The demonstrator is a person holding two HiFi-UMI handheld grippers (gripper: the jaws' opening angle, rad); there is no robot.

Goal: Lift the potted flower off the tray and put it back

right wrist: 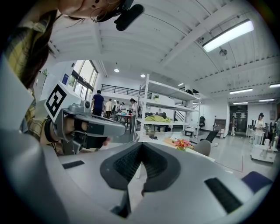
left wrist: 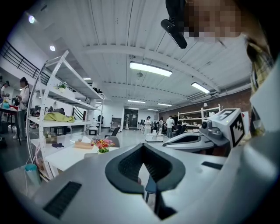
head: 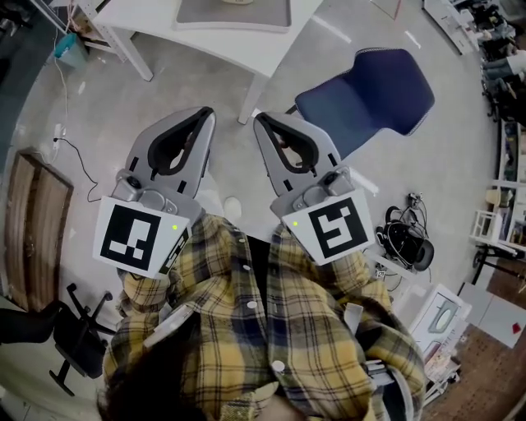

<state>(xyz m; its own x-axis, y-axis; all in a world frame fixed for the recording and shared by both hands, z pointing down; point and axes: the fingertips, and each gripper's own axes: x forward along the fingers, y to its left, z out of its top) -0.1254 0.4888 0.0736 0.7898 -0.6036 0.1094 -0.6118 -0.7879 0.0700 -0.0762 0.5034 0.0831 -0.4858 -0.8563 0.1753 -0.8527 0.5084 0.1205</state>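
Left gripper (head: 203, 116): held in front of the person's plaid shirt (head: 246, 329), pointing at the white worktop (head: 246, 45) and well short of it.
Left fingers (left wrist: 124, 165): closed together, nothing between them.
Right gripper (head: 264, 120): just beside the left one, equally short of the worktop.
Right fingers (right wrist: 120, 164): closed together, nothing between them.
Potted flower (left wrist: 103, 145): standing on the worktop, pink and orange blooms upright, well apart from both grippers. It is also visible in the right gripper view (right wrist: 181, 143).
Grey tray (head: 234, 16): lying on the worktop. Whether the pot sits in it cannot be told.
Blue chair (head: 370, 90): on the floor beside the worktop's near corner.
Grey chair (left wrist: 113, 141): just beyond the worktop, behind the flower.
Shelving rack (left wrist: 57, 100): white, open, standing behind the worktop.
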